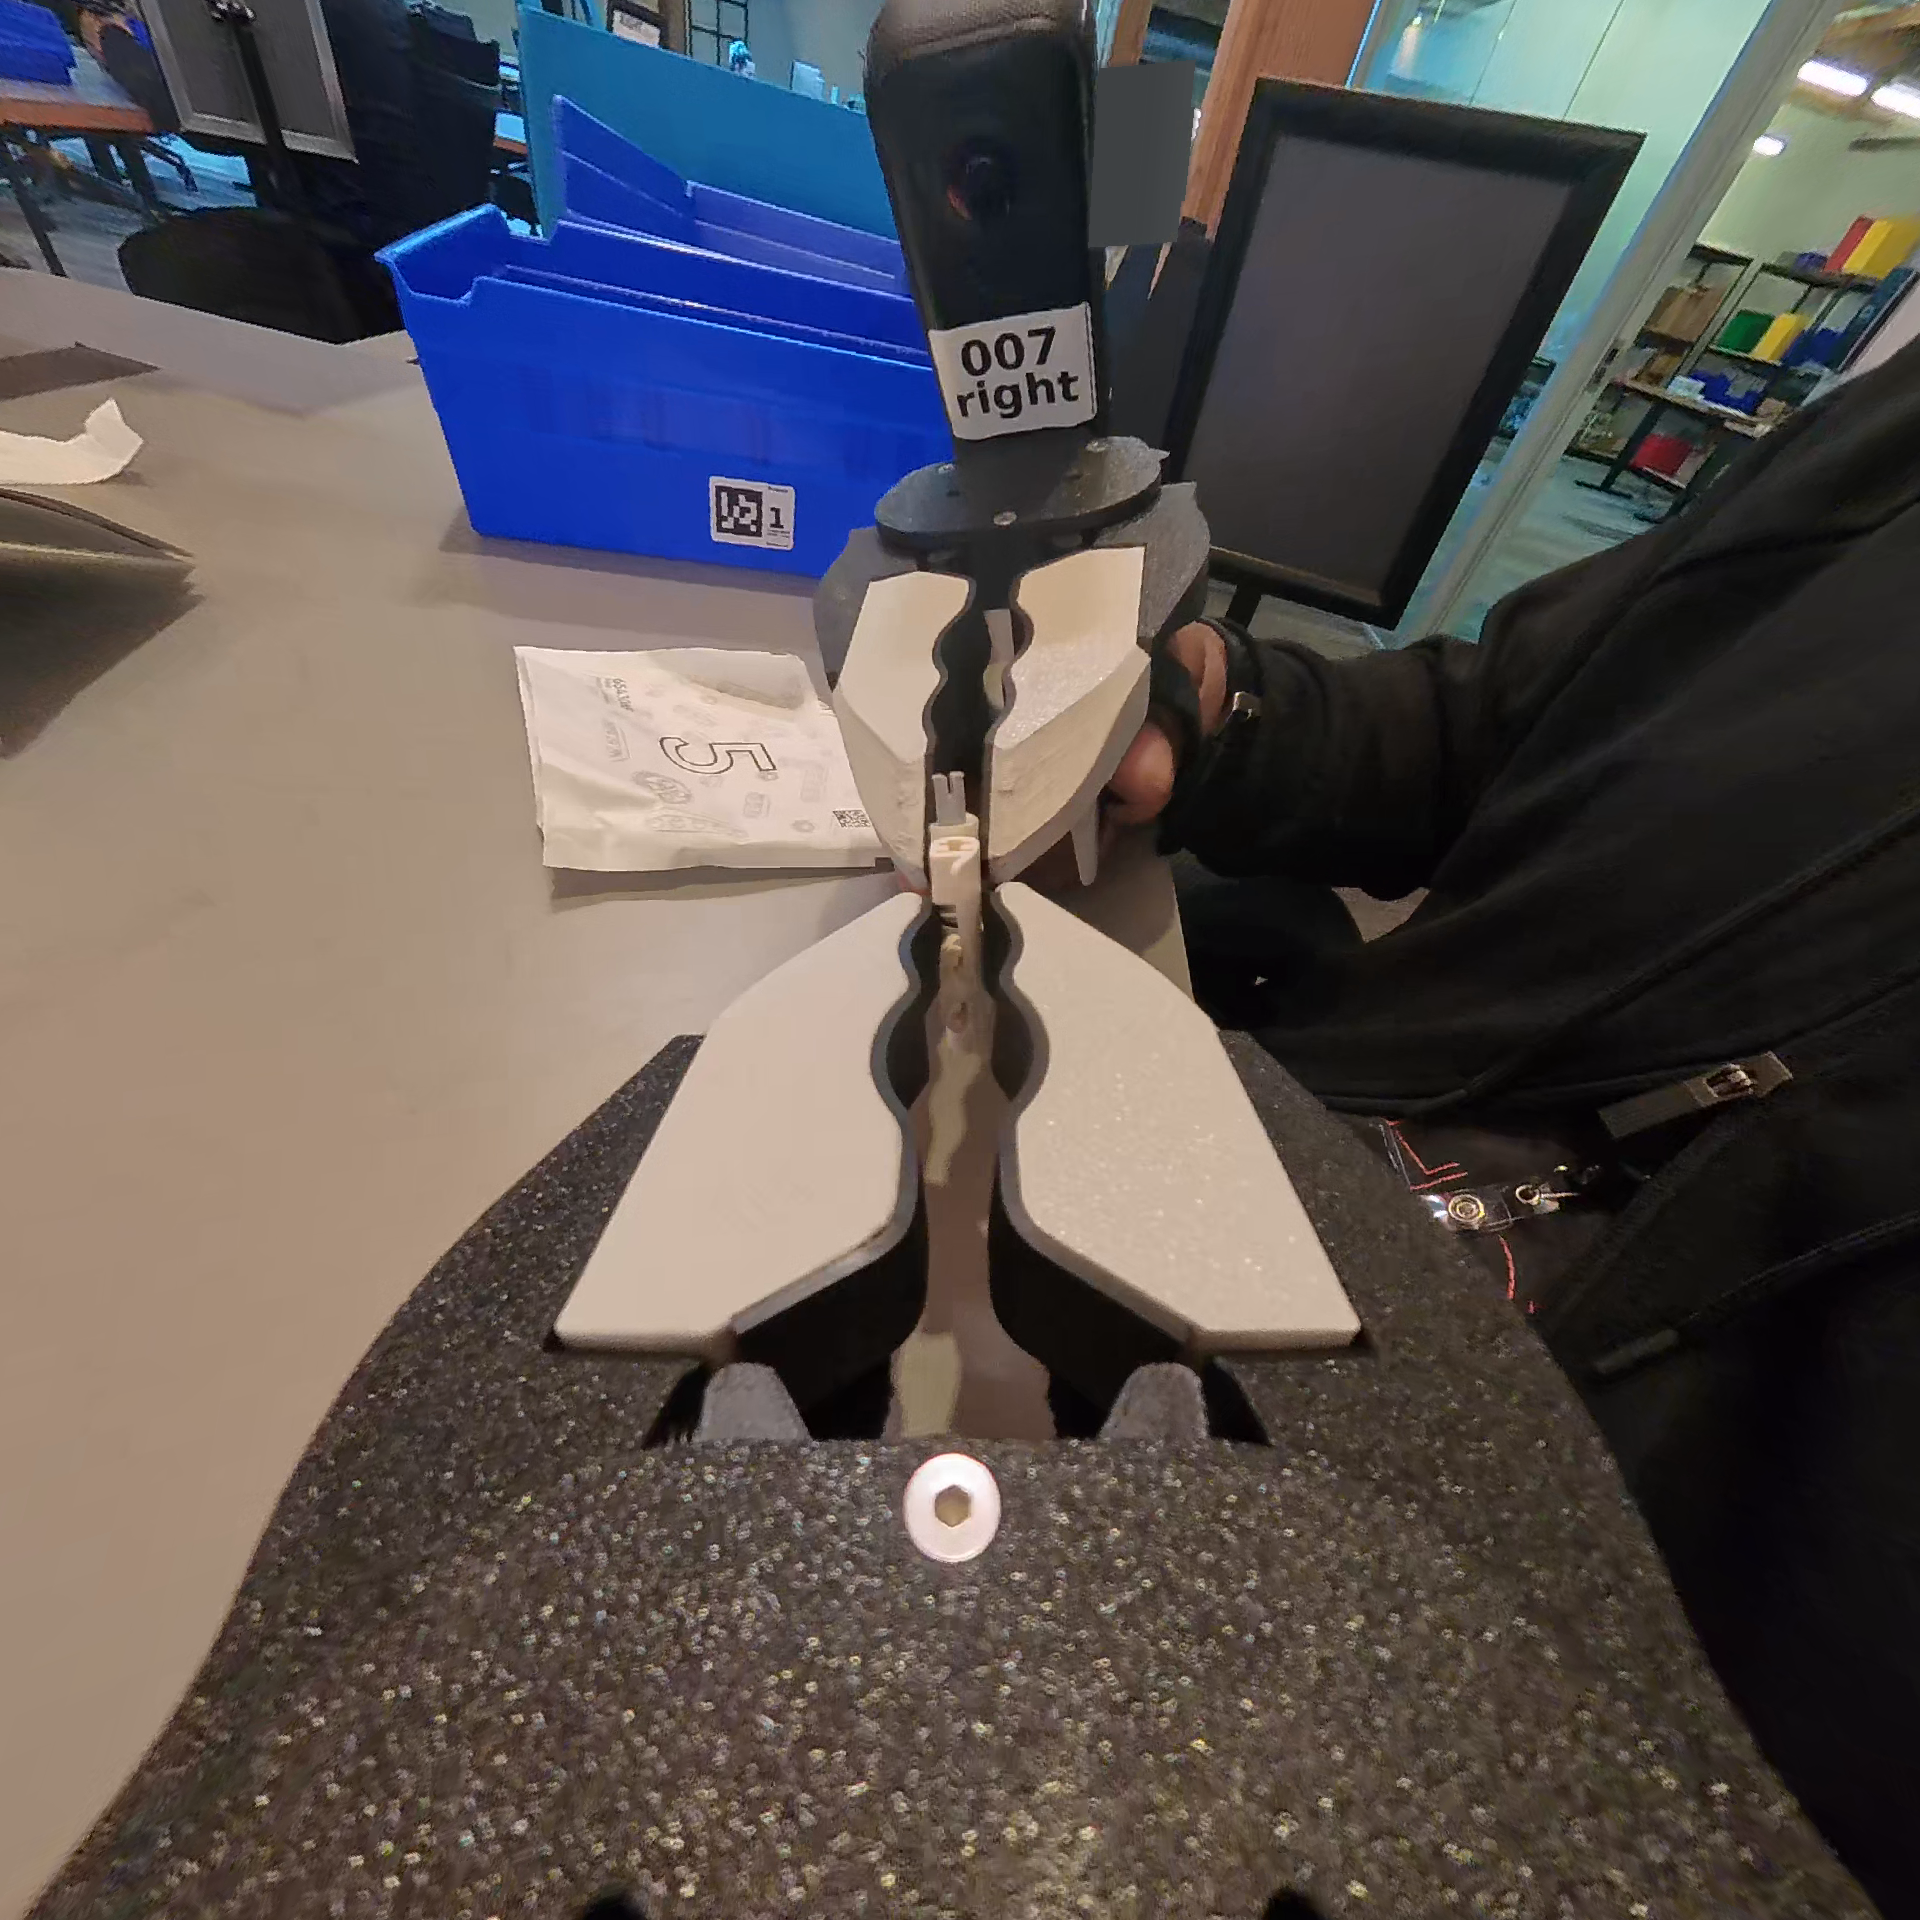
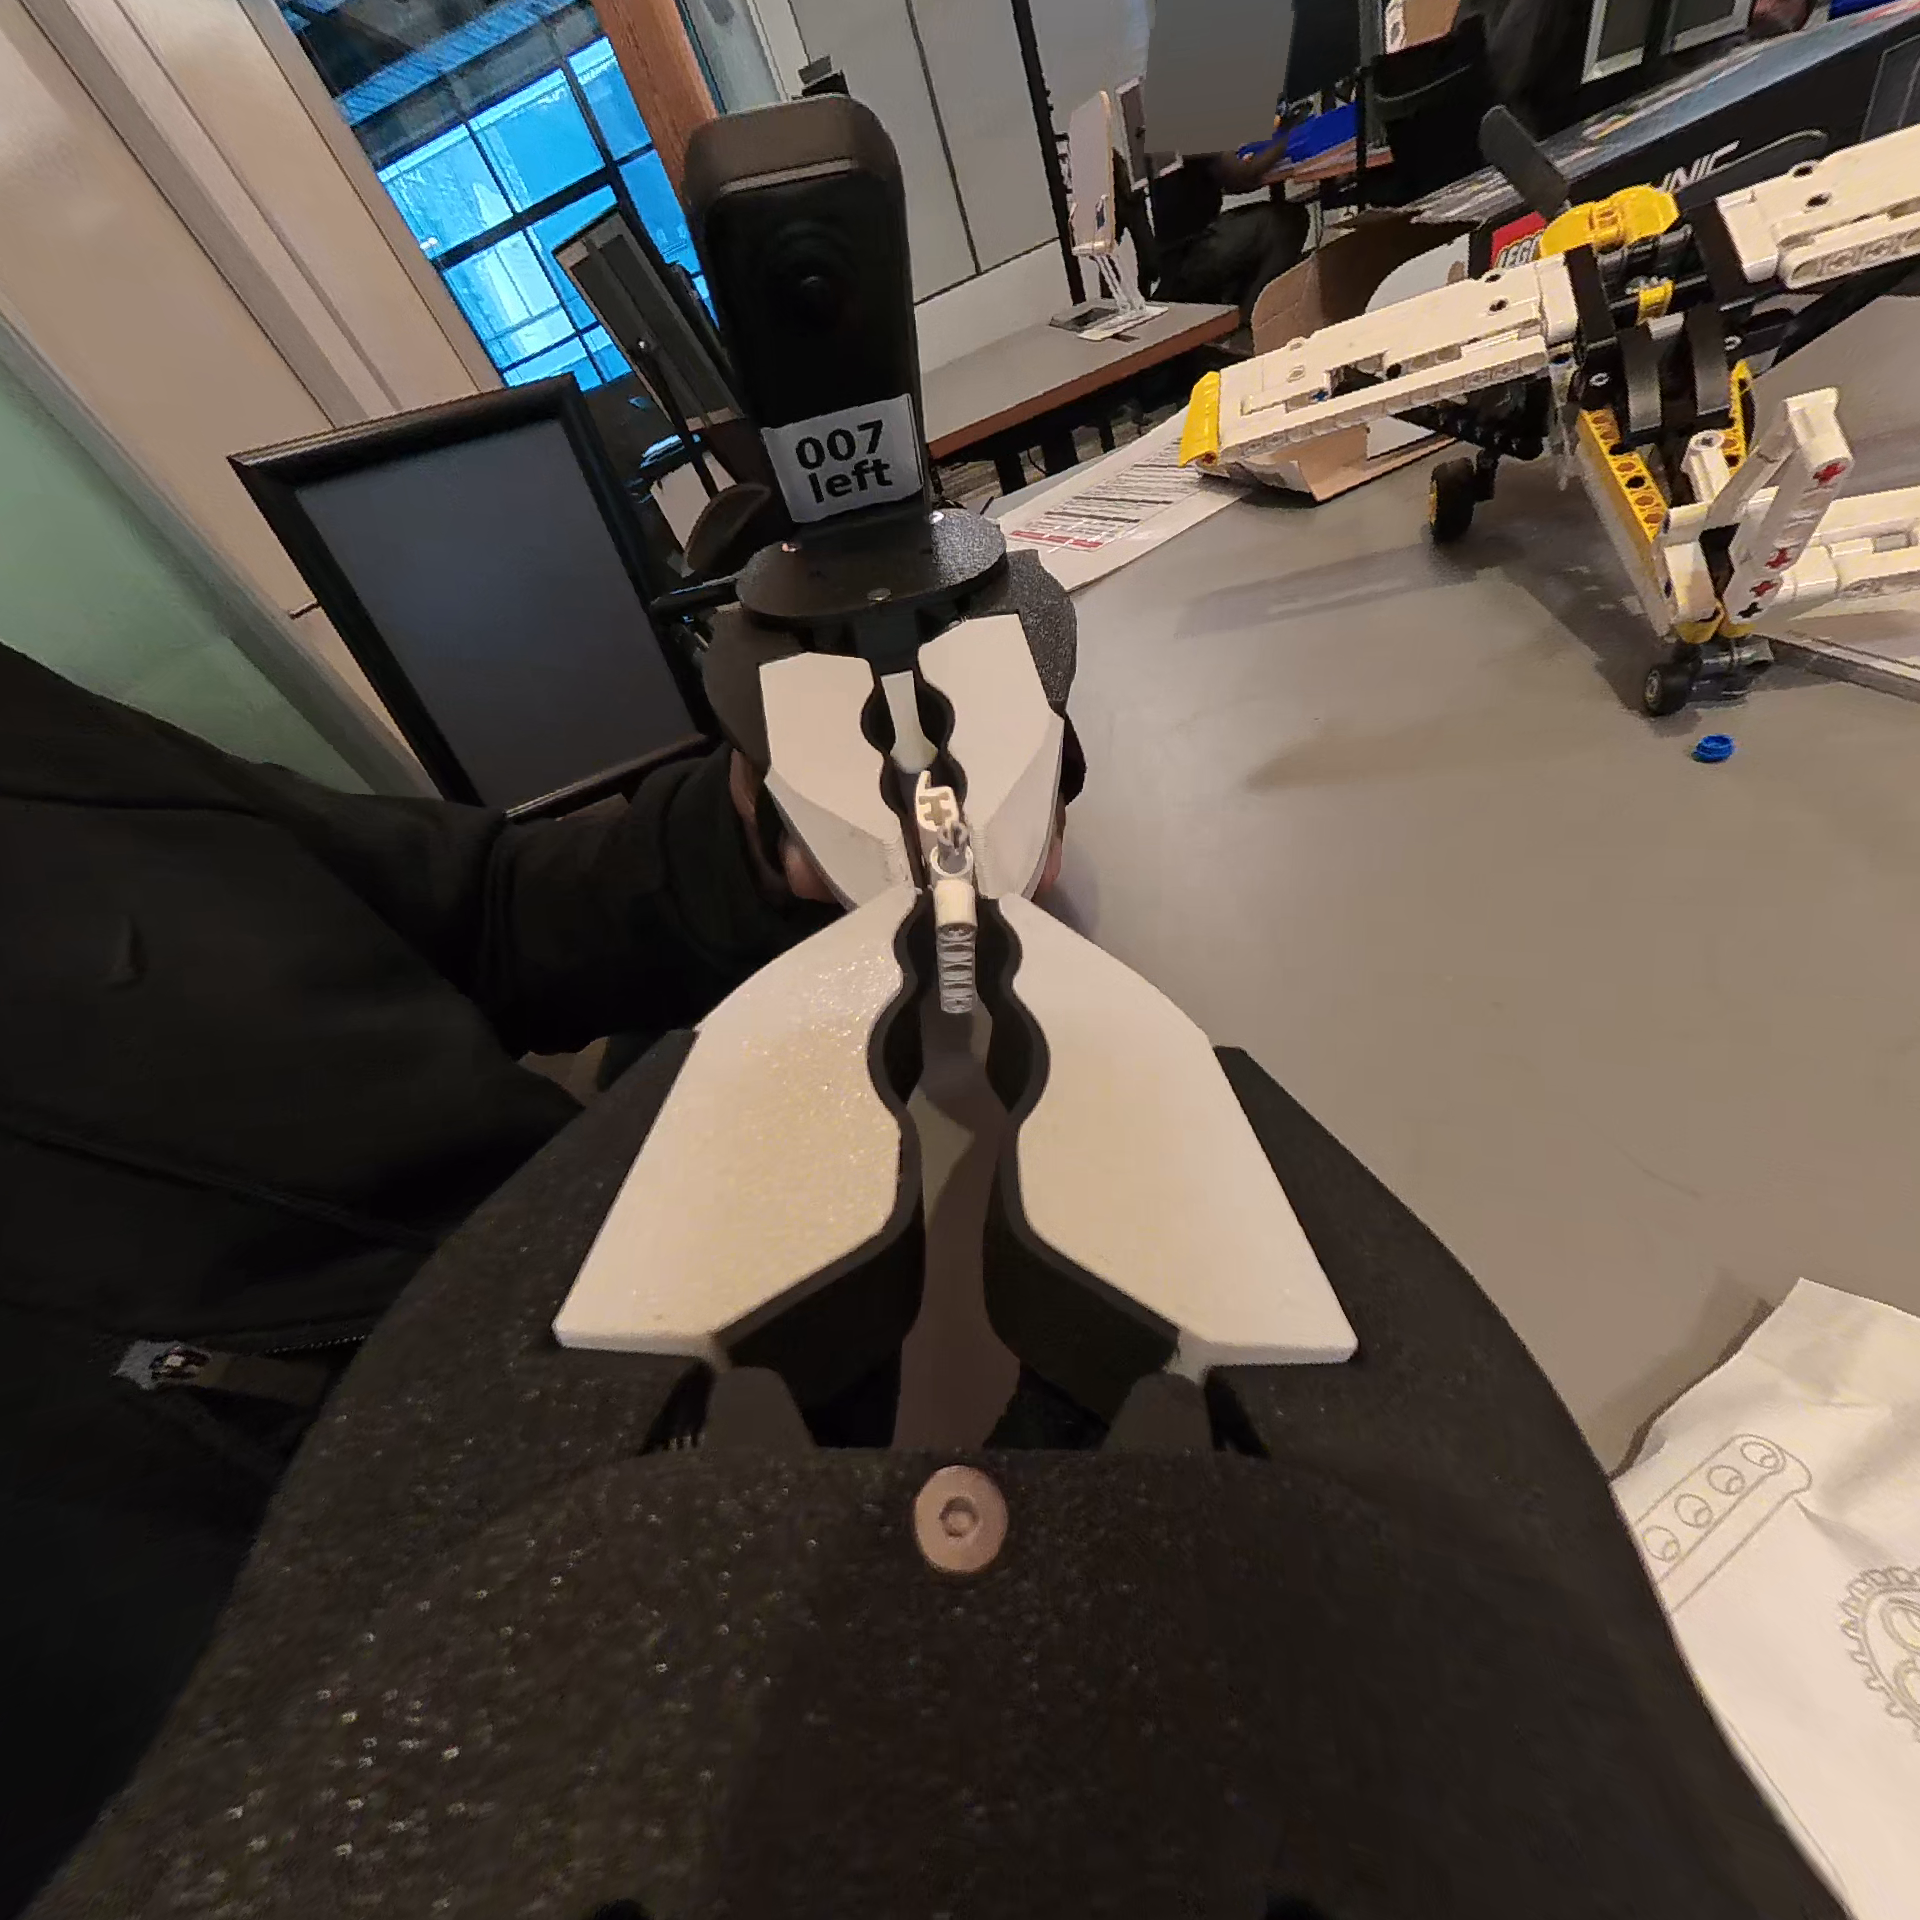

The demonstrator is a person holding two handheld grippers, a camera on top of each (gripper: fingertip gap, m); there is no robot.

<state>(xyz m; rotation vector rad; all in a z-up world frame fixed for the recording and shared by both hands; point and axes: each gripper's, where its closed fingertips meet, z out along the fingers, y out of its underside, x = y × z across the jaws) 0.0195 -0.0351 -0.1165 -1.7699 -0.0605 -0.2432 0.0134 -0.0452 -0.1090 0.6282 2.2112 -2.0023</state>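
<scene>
My two grippers meet tip to tip above the grey table (image 1: 312, 987). My left gripper (image 1: 956, 899) is shut on a slim white toy-brick piece (image 1: 951, 1081) that runs along the gap between its fingers. In the right wrist view this piece (image 2: 932, 805) shows a cross-shaped hole and a small grey pin. My right gripper (image 2: 956, 912) is shut on a white cylinder with a metal coil spring (image 2: 956, 971). The cylinder's end butts against the left gripper's piece at the fingertips. The right gripper (image 1: 951, 844) faces me in the left wrist view, with a small forked tip (image 1: 951, 788) between its fingers.
A blue bin (image 1: 665, 395) and a printed white paper bag (image 1: 686, 758) lie behind the right gripper. A white and yellow toy-brick aircraft (image 2: 1621, 395), a small blue piece (image 2: 1712, 748) and another white bag (image 2: 1787, 1558) are on the table. A person's black sleeves flank both grippers. Less than 4 cm separates the two grippers' tips.
</scene>
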